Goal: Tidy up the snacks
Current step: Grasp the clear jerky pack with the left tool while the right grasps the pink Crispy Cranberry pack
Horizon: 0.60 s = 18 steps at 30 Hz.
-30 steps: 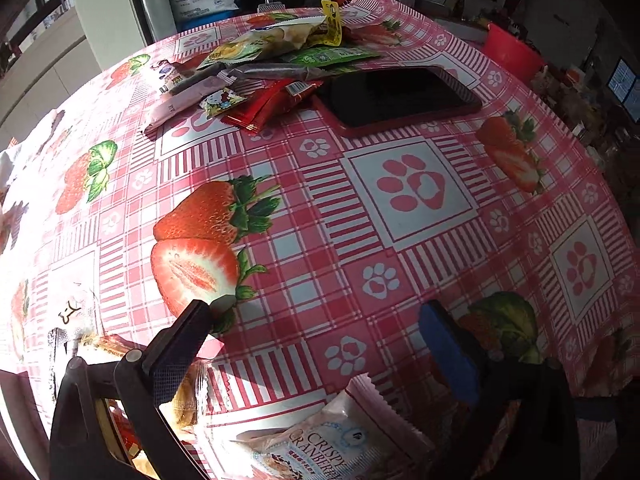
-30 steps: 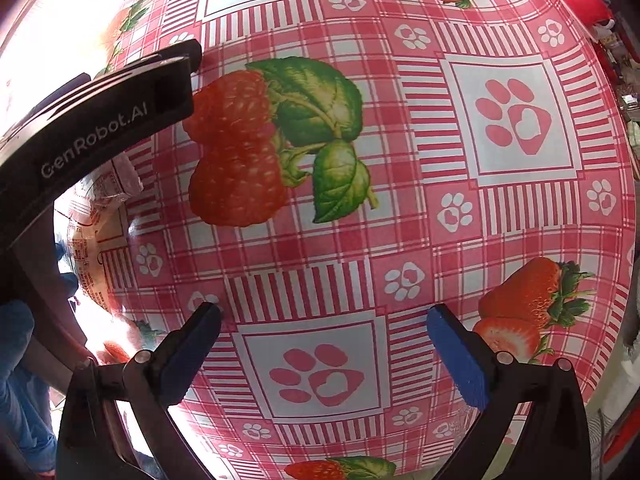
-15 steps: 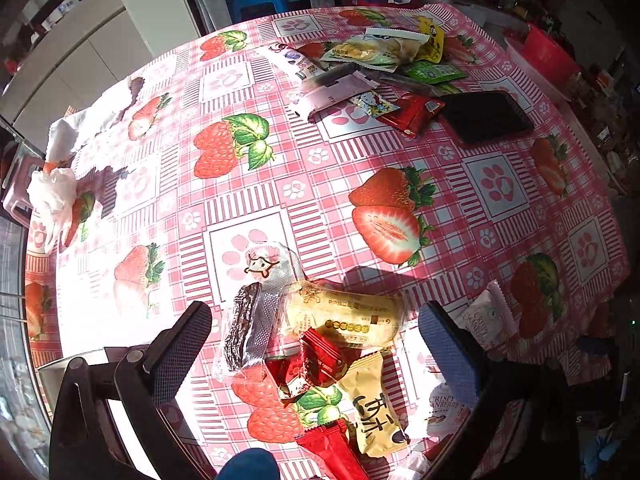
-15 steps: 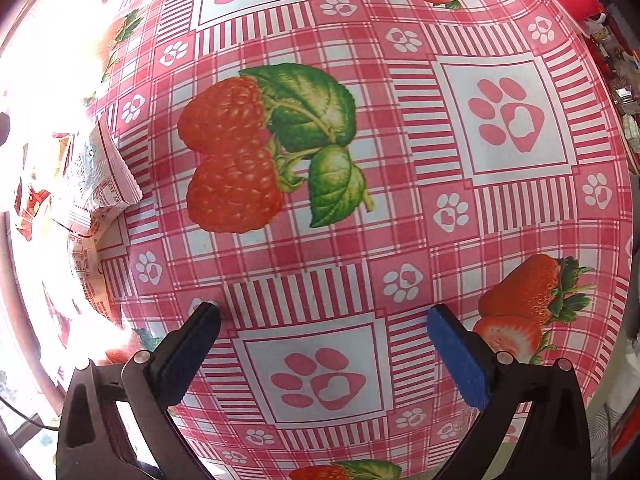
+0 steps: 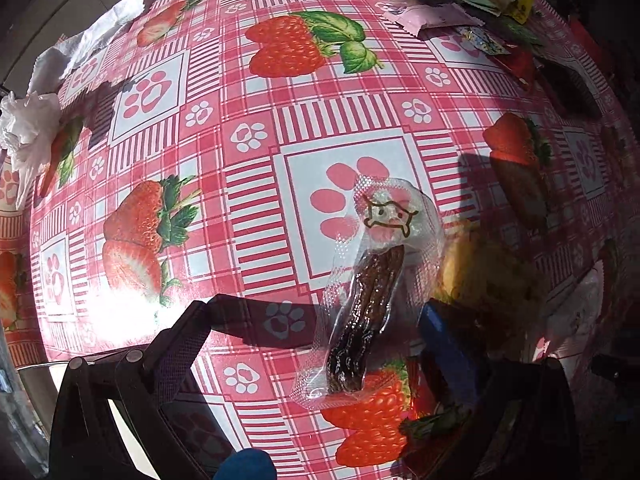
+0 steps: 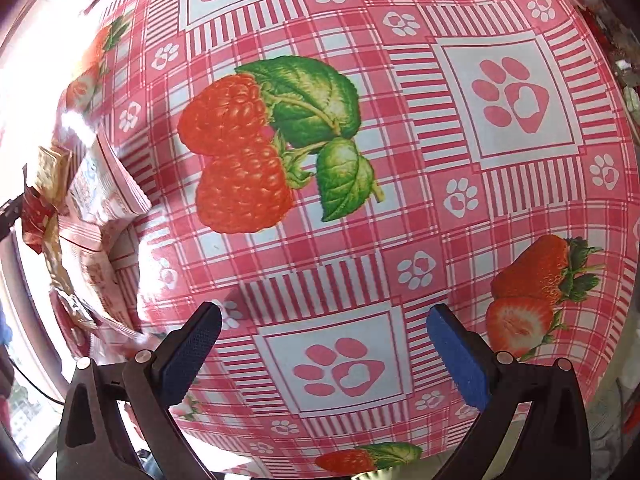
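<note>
A clear packet with a dark brown snack (image 5: 360, 312) lies on the strawberry tablecloth (image 5: 224, 128), between the fingers of my open left gripper (image 5: 320, 320), nearer the right finger. A yellow packet (image 5: 480, 276) lies in shadow right of it. A second group of snack packets (image 5: 452, 4) lies at the far right. My right gripper (image 6: 324, 336) is open and empty above bare cloth (image 6: 400, 208). Several snack packets (image 6: 92, 208) lie at its left edge.
Crumpled white tissue (image 5: 28, 128) lies at the left table edge in the left wrist view. A dark flat object (image 5: 568, 88) lies at the far right near the second group of packets.
My left gripper has dropped down close over the near pile, so the clear packet now lies between its fingers. The right gripper has barely moved.
</note>
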### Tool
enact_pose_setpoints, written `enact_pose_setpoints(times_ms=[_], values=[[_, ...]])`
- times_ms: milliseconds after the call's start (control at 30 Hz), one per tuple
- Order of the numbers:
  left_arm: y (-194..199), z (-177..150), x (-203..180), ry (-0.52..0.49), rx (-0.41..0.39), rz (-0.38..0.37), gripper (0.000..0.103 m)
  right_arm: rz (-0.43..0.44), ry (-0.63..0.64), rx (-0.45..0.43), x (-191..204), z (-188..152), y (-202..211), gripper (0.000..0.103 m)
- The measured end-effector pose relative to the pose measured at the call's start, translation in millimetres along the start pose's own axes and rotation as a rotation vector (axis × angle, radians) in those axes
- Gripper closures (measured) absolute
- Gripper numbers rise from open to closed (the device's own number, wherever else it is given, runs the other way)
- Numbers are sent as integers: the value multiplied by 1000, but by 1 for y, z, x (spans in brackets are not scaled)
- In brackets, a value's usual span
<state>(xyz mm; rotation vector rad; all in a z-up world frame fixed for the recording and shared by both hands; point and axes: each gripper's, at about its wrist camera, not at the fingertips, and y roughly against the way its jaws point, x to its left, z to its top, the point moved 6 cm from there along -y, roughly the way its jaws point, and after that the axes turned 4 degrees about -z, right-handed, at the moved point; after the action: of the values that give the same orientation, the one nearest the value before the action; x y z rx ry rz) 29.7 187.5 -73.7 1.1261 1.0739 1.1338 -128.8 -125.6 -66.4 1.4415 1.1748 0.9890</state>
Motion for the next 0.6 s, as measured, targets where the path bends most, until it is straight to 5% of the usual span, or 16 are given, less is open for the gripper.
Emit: enact_pose_setpoints(times_ms=[133, 233, 367, 433, 533, 567, 600], values=[[-3, -8, 6, 23, -31, -8, 0, 213, -163, 0, 31, 19, 12, 0], [0, -10, 11, 64, 29, 5, 0, 306, -262, 13, 57, 35, 12, 0], [-1, -7, -1, 8, 30, 54, 1, 251, -283, 19, 85, 55, 10, 0], [2, -10, -10, -32, 10, 59, 6, 181, -248, 20, 99, 59, 13, 12], [7, -14, -17, -33, 4, -6, 38, 85, -145, -22, 116, 64, 23, 62], [14, -14, -25, -41, -3, -7, 61, 85, -116, -31, 123, 65, 25, 62], [16, -16, -26, -44, 5, -5, 63, 90, -100, -27, 126, 64, 24, 62]])
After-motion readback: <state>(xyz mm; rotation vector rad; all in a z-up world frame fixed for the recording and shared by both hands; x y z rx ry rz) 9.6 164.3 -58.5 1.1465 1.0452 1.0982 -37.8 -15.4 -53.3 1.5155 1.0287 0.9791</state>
